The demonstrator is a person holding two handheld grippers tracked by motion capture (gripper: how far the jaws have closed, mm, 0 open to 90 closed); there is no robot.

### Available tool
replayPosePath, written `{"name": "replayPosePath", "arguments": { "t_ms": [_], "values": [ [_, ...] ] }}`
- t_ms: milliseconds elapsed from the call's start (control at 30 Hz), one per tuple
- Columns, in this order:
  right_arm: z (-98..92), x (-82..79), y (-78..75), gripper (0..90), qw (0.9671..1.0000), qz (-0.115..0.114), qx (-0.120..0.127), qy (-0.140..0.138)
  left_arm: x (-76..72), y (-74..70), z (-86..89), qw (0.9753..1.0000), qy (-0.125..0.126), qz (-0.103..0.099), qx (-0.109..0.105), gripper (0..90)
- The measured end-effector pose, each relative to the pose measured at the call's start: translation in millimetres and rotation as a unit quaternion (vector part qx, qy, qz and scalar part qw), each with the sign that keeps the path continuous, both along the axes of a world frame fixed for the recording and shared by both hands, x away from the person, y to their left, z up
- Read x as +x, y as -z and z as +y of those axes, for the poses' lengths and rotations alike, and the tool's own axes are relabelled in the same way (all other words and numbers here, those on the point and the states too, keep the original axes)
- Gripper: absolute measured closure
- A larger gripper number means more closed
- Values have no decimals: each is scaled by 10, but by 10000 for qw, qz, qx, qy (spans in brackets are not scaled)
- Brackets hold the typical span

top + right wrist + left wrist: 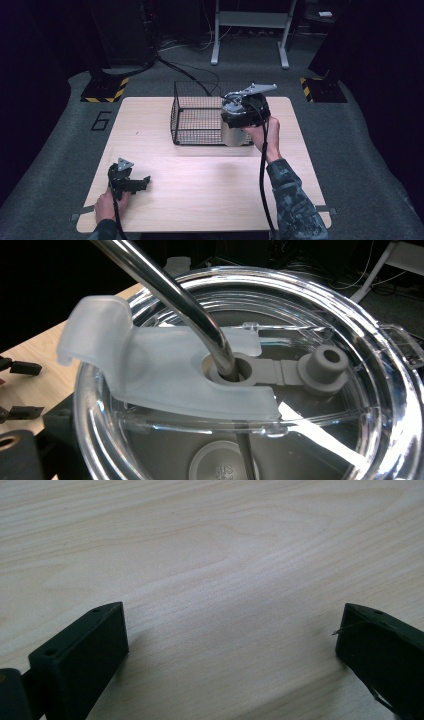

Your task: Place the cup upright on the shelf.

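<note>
Two hand-held grippers, one tumbler, one basket. The left hand-held gripper (142, 182) rests on the pale wooden desk (200, 190), jaws wide apart over bare wood. The right hand-held gripper (240, 111) holds one silvery metal tumbler (231, 134) beneath it, at the near right corner of the black wire basket (192, 117). The right gripper view adds its clear plastic lid (310, 305) and one bent metal straw (170, 287).

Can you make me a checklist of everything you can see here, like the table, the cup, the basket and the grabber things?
Surface: pale wooden table, bare in front.
Job's things: tumbler with clear lid and metal straw, at the near right corner of the wire basket.
Clutter: nothing seen.
Grippers: right gripper sits over the tumbler, grip cannot be told; left gripper open, low over bare wood.
Cables: black cable trails from right gripper.
Surroundings: grey carpet, metal frame legs, dark room.
</note>
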State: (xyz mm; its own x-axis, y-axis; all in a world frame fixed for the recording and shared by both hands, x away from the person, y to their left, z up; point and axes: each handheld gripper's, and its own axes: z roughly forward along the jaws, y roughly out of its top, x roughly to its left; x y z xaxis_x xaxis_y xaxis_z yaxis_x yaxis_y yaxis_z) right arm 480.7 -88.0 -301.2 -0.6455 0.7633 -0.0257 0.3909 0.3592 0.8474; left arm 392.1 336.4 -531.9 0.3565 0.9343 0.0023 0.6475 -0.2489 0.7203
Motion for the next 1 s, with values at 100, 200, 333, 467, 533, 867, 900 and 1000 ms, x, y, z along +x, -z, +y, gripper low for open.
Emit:
{"name": "replayPosePath", "arguments": {
  "t_ms": [100,200,333,467,533,867,900,1000],
  "values": [
    [22,31,-25,38,10000,57,-27,40,0,0,0,10000,-2,-2,1,2],
    [31,79,-44,38,10000,13,-11,39,0,0,0,10000,1,1,1,2],
    [46,125,-72,38,9999,66,0,97,0,0,0,10000,0,0,-1,2],
    [65,186,-94,38,9999,63,-24,127,0,0,0,10000,1,1,1,3],
    [76,220,-104,38,9999,42,-19,144,0,0,0,10000,1,1,0,3],
    [113,406,-121,38,9998,47,-25,210,0,0,0,10000,-1,0,0,2],
    [115,424,-119,38,9998,31,-52,199,0,0,0,10000,0,0,1,2],
    [125,471,-120,38,9997,49,-68,217,0,0,0,10000,0,1,0,2]
  ]
}}
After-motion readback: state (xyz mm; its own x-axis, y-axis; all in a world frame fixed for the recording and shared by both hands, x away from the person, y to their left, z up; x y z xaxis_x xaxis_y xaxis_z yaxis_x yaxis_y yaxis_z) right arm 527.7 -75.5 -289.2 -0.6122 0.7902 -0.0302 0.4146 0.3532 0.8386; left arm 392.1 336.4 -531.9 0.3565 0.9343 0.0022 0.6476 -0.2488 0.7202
